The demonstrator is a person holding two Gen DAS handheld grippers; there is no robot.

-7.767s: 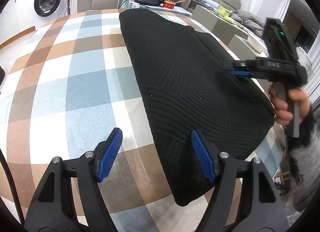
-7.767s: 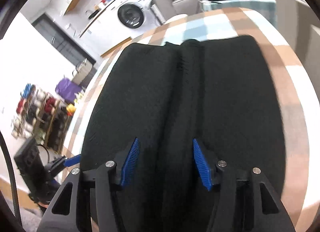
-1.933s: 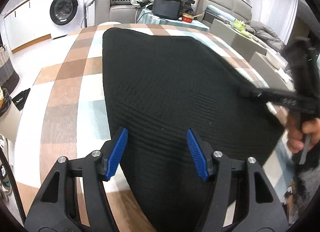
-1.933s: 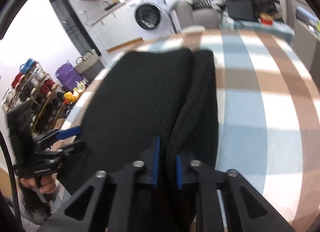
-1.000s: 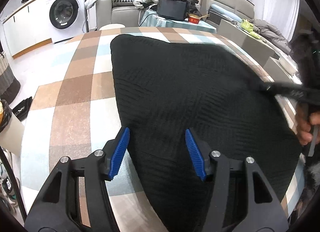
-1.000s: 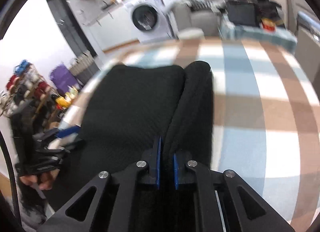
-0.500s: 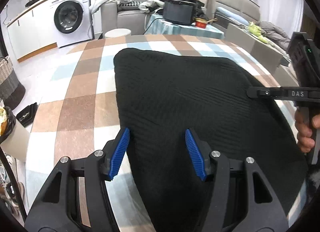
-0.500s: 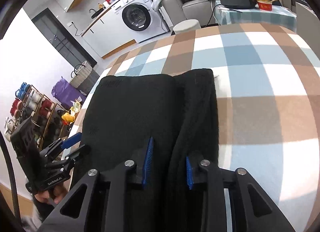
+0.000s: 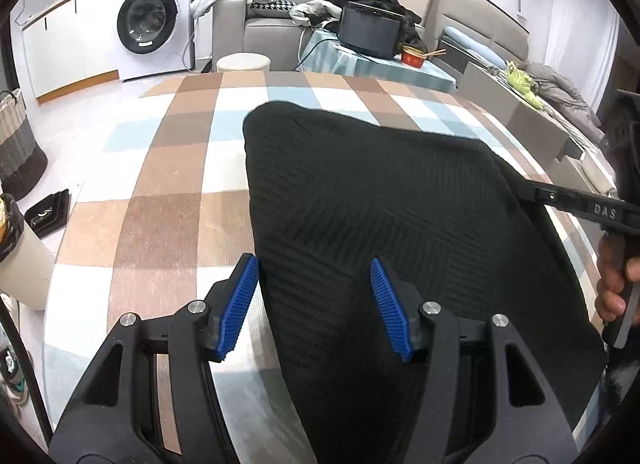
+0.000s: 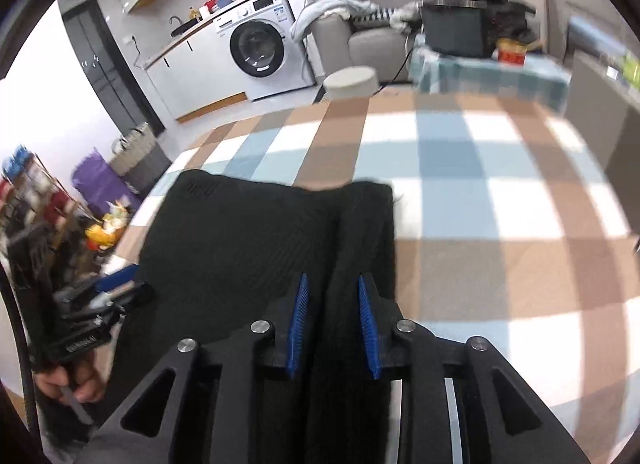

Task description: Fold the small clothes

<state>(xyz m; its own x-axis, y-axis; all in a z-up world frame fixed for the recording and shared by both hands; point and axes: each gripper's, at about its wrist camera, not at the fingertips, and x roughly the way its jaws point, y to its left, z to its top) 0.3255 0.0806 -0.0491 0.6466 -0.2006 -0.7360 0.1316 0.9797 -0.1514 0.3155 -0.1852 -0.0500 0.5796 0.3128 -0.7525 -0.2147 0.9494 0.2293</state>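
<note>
Where the ribbed black sweater [image 9: 392,200] lies flat on checked cloth [image 9: 168,224], the right gripper [image 10: 332,320], clenched before, is opening around its fold; the left gripper [image 9: 316,304] stays released.

A black knitted garment [image 9: 384,200] with a ribbed, angled texture lies spread flat on the checked worktop [image 9: 176,200], near its front edge. Its far edge is rounded at the corners. Along its right side a long strip [image 10: 360,248] is folded over onto the body, forming a raised lengthwise ridge.
</note>
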